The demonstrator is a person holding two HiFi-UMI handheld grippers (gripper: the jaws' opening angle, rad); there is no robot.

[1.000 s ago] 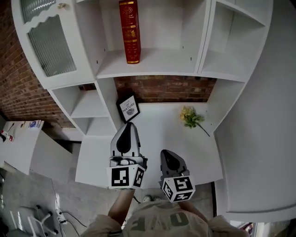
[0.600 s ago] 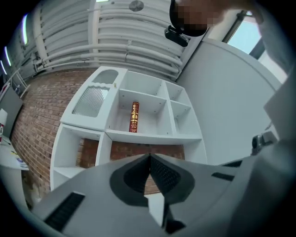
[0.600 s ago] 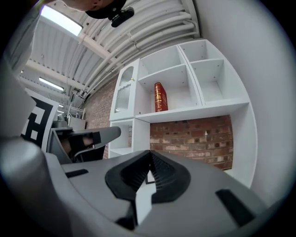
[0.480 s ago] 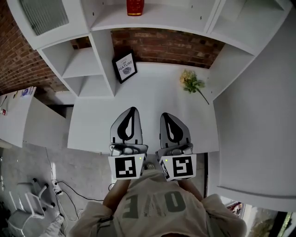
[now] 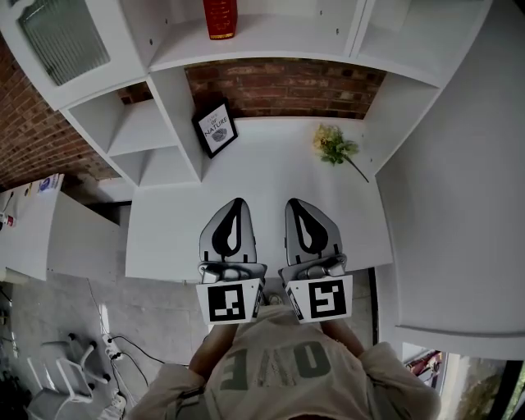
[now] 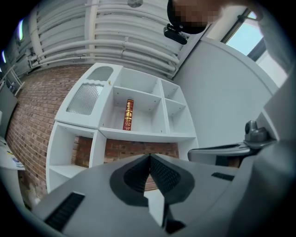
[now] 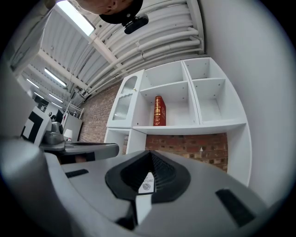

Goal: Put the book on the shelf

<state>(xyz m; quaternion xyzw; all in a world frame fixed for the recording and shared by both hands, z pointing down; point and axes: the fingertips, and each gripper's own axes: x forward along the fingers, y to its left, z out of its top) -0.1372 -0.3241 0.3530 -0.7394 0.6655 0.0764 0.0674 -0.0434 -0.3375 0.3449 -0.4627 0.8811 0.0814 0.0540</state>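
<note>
The red book with gold bands (image 5: pixel 220 18) stands upright on the white shelf (image 5: pixel 271 49) above the desk, with nothing near it. It also shows in the left gripper view (image 6: pixel 128 115) and the right gripper view (image 7: pixel 159 111). Both grippers hover side by side over the desk's near edge, close to the person's chest and far from the book. My left gripper (image 5: pixel 235 201) is shut and holds nothing; its jaws meet at the tip (image 6: pixel 150 157). My right gripper (image 5: pixel 294 202) is likewise shut and empty (image 7: pixel 150 153).
A small framed print (image 5: pixel 215 129) leans at the back left of the white desk (image 5: pixel 271 176), and a sprig of yellow flowers (image 5: pixel 335 146) lies at the back right. A glass-door cabinet (image 5: pixel 61 37) and open side shelves (image 5: pixel 135 131) stand to the left.
The view has dropped away from the shelf, so the book now sits at the top edge. Both grippers have drawn back to the desk's near edge, the right one coming level with the left.
</note>
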